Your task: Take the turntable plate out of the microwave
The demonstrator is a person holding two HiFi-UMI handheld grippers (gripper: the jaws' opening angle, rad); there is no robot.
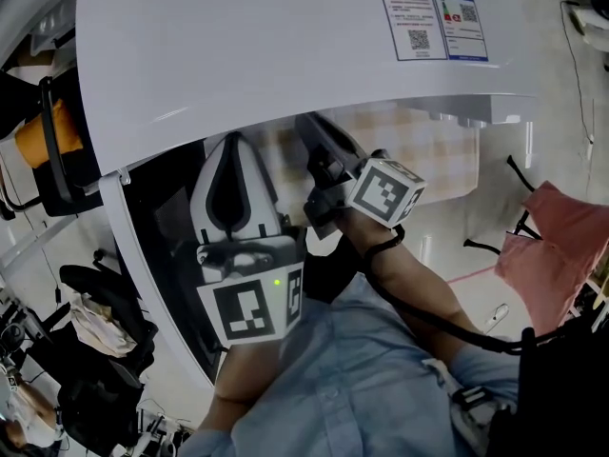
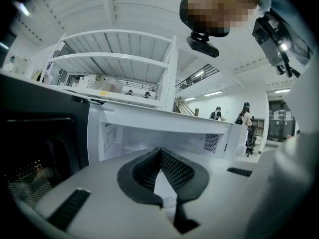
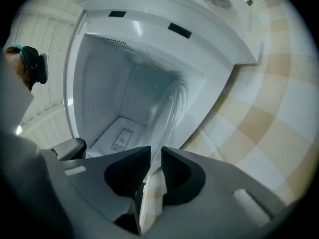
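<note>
At the mouth of the microwave (image 3: pixel 149 21), right claw (image 3: pixel 155 158): narrow, its dark pads closed on the near rim of the turntable plate (image 3: pixel 172 108).
Plate, place: inside the microwave's cavity, with the near edge between the right claw's pads.
Plate, look: clear glass. Its far outline fades into the white cavity wall and is hard to trace.
Outside the microwave's open front, left claw (image 2: pixel 159 152): closed, tips touching, nothing between them.
Marker cubes (image 1: pixel 385 190): one on each claw, just in front of the microwave. They carry black-and-white square codes, not words.
Door (image 2: pixel 40 148): dark, swung open at the microwave's left side.
Sticker (image 1: pixel 433 22): on the microwave's top, blue-bordered, with two QR codes. The print is too small to read.
Counter (image 3: pixel 269 108): beige-and-white checks, beneath the microwave and to its right.
Sleeve (image 1: pixel 362 379): pale blue, in front of the microwave, cut off by the lower edge of the head view.
Hidden: in the head view the microwave's top covers the cavity, the plate and the right claw's tips.
</note>
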